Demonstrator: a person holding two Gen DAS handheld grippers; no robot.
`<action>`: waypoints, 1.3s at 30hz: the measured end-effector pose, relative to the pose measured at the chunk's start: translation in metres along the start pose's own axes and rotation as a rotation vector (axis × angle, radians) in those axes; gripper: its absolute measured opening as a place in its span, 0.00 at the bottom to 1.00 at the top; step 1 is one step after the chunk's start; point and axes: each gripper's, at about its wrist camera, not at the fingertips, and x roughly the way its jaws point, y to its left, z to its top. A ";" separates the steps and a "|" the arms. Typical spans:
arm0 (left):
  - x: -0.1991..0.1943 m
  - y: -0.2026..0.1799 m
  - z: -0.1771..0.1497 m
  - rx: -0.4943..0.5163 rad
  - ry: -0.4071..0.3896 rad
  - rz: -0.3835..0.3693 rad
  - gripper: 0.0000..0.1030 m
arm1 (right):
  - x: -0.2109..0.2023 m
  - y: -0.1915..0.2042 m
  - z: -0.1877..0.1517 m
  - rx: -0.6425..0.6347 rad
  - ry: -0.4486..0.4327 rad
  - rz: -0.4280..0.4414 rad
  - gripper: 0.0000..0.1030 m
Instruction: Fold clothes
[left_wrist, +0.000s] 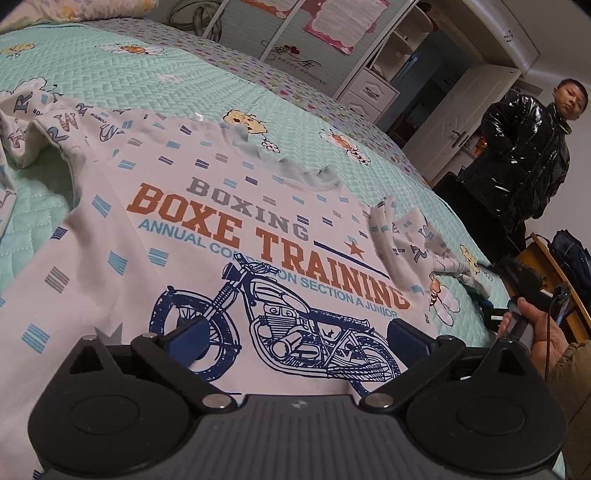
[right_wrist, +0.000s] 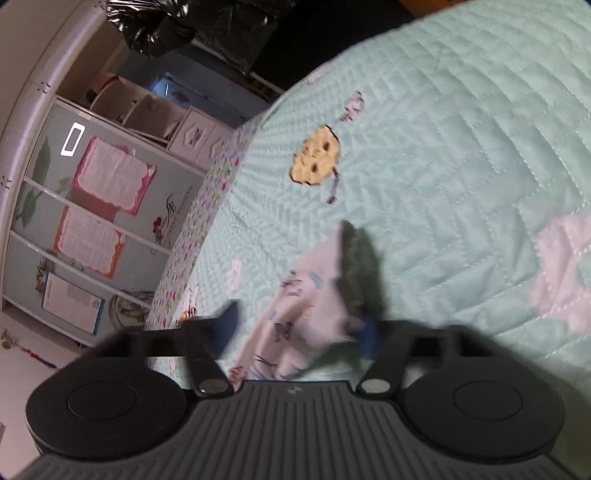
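Observation:
A white shirt (left_wrist: 229, 236) printed with "BOXING BOXE TRAINING" and a blue motorbike lies face up on the teal quilted bed (left_wrist: 147, 74). My left gripper (left_wrist: 295, 336) hovers over its lower front, jaws wide open with nothing between them. The shirt's right sleeve (left_wrist: 413, 243) lies crumpled toward the bed's edge, where a hand holds my right gripper (left_wrist: 493, 312). In the blurred right wrist view the sleeve (right_wrist: 295, 317) with its grey cuff (right_wrist: 354, 266) lies between the fingers of the right gripper (right_wrist: 299, 328). A gap shows beside the left finger.
The left sleeve (left_wrist: 33, 129) is bunched at the far left. A person in a shiny black jacket (left_wrist: 524, 155) stands beyond the bed's right side. A wardrobe (left_wrist: 295, 37) runs behind the bed; a backpack (left_wrist: 569, 258) sits on wooden furniture at the right.

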 end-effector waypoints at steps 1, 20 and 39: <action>0.000 0.000 0.000 0.001 0.001 -0.002 0.99 | -0.002 -0.005 0.002 0.000 0.011 -0.002 0.23; 0.002 0.007 0.006 -0.005 0.022 -0.034 0.99 | -0.108 0.034 0.073 -0.642 -0.093 -0.289 0.08; 0.003 0.010 0.008 0.002 0.032 -0.044 0.99 | -0.128 -0.045 0.058 -0.466 0.015 -0.451 0.12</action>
